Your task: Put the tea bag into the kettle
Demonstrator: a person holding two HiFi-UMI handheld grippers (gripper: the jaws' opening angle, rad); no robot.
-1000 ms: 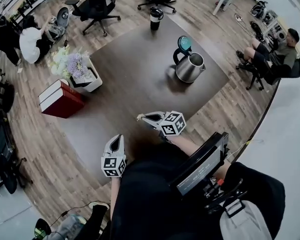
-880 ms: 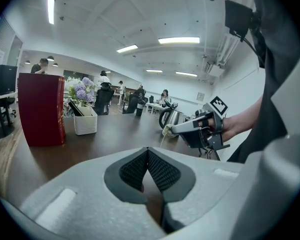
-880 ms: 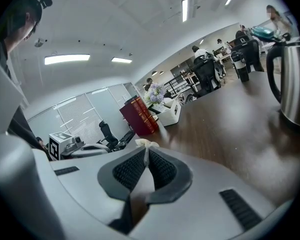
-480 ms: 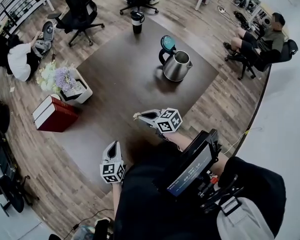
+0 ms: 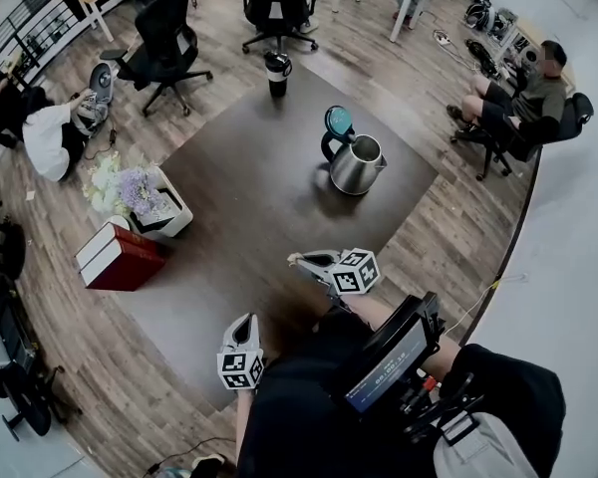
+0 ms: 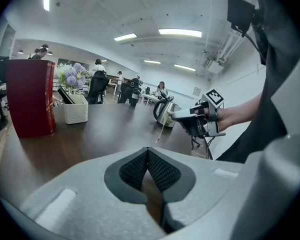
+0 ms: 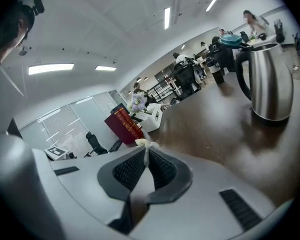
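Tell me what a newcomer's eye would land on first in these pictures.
The shiny steel kettle, teal lid flipped up, stands alone at the far side of the dark table. Nearer the camera, the right gripper pinches a pale tea bag at its jaw tips. At the table's left edge sit red books beside a white box of flowers.

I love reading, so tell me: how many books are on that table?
2: both red books stand side by side near the table's left edge in the head view, next to the white flower box. None seem hidden.
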